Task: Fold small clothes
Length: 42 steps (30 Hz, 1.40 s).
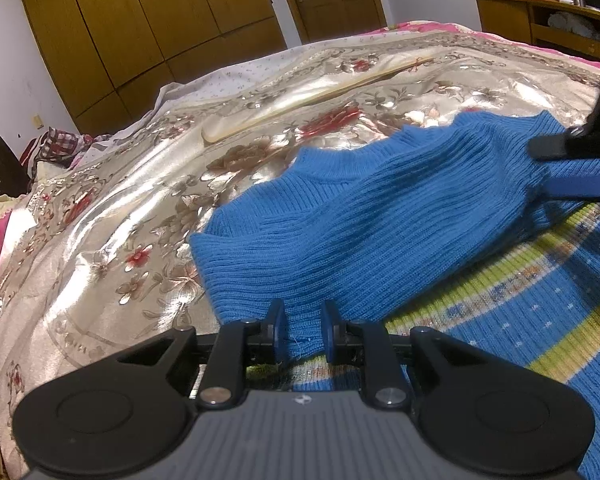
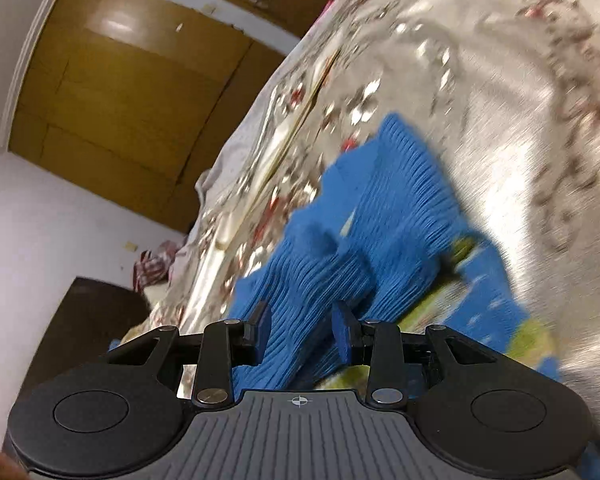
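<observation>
Blue ribbed sweater spread on floral bed, near edge pinched in left gripper. Right gripper, motion-blurred, apparently clenched on folded knit.

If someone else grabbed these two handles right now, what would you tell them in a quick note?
Left gripper: fingers pinch the near edge of the blue sweater.
Right gripper: fingers are either side of a bunch of the knit; that view is blurred, so I cannot tell if it grips.
The sweater lies on the floral bedspread, its plain ribbed top turned over the striped, patterned part.
Done: apparently a first fold.
Left: flatten it, finish folding and tidy the bundle.
</observation>
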Each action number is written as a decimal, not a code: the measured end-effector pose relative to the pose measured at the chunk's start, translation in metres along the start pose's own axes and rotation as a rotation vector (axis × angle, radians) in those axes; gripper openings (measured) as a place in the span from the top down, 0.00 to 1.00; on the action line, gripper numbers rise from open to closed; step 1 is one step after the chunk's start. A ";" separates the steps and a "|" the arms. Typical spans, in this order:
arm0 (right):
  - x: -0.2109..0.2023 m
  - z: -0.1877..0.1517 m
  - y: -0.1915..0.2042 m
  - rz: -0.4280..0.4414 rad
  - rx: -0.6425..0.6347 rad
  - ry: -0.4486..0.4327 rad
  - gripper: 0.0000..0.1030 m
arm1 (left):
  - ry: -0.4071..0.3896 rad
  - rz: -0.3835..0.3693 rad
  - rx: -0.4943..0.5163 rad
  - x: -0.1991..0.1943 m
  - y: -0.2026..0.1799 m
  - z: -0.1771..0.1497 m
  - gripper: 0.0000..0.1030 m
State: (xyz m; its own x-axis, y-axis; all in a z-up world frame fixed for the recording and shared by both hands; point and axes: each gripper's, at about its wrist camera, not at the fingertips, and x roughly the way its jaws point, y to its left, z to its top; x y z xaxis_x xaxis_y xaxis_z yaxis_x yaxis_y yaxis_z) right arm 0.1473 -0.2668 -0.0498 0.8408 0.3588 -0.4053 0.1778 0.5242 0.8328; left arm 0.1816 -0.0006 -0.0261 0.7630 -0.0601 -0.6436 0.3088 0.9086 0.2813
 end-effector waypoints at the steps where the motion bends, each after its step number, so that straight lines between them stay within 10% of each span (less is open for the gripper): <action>1: 0.007 -0.002 0.001 -0.002 -0.001 0.019 0.67 | 0.000 0.001 0.000 0.000 -0.001 0.000 0.75; 18: -0.029 0.029 0.017 0.074 -0.119 -0.276 0.67 | 0.002 0.019 0.018 0.000 -0.005 -0.001 0.75; 34: 0.027 0.027 -0.006 0.095 0.123 0.017 0.57 | -0.003 0.010 0.022 -0.001 -0.004 -0.002 0.75; 42: 0.032 0.038 -0.006 0.043 0.070 -0.078 0.73 | -0.003 0.008 0.024 -0.001 -0.004 -0.002 0.75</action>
State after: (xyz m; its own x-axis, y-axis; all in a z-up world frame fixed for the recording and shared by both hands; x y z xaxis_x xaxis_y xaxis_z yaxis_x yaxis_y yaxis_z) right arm 0.1920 -0.2875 -0.0534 0.8852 0.3172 -0.3403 0.1738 0.4530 0.8744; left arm 0.1788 -0.0038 -0.0279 0.7671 -0.0537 -0.6393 0.3159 0.8990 0.3034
